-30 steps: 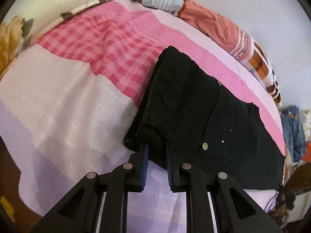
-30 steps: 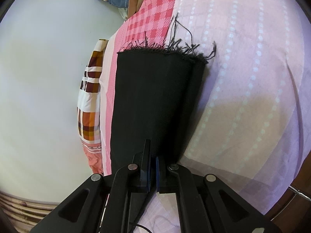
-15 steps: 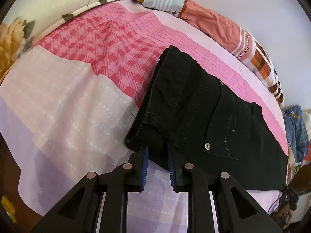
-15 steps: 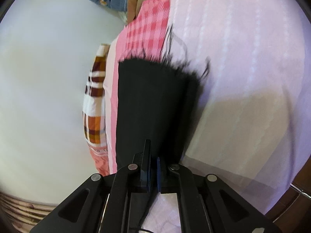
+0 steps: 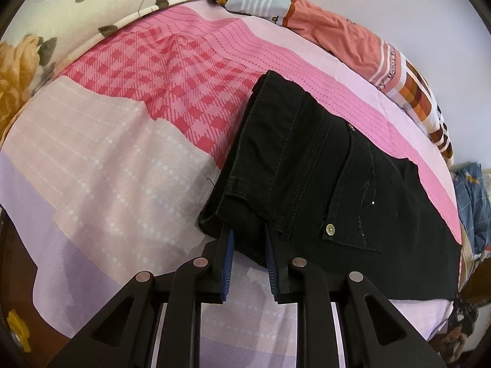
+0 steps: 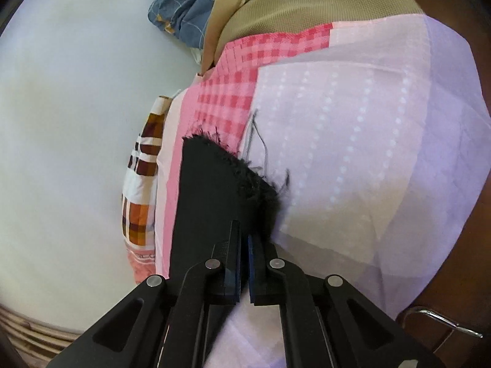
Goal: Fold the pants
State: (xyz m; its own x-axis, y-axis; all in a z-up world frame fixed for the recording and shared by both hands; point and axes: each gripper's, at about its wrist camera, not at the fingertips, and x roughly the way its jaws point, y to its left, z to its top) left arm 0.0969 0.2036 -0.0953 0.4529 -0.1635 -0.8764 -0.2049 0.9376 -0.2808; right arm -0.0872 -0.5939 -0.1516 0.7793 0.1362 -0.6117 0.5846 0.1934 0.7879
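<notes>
Open sheet point(image 5: 101, 165) is lying clear to the left of the pants point(image 5: 331, 184). A floral pillow point(image 5: 76, 12) is blocking the far left corner, and a crumpled orange blanket point(image 5: 337, 30) is crowding the wall side, just beyond the pants.

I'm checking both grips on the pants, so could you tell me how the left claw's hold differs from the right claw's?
The left claw grips a thick bunch at the waistband of the black pants, its fingers visibly apart; the right claw pinches a thin edge of the leg near the frayed hem, its fingers almost together. The waist end lies flat on the bedsheet; the hem end looks lifted. Both are shut on the same garment.
</notes>
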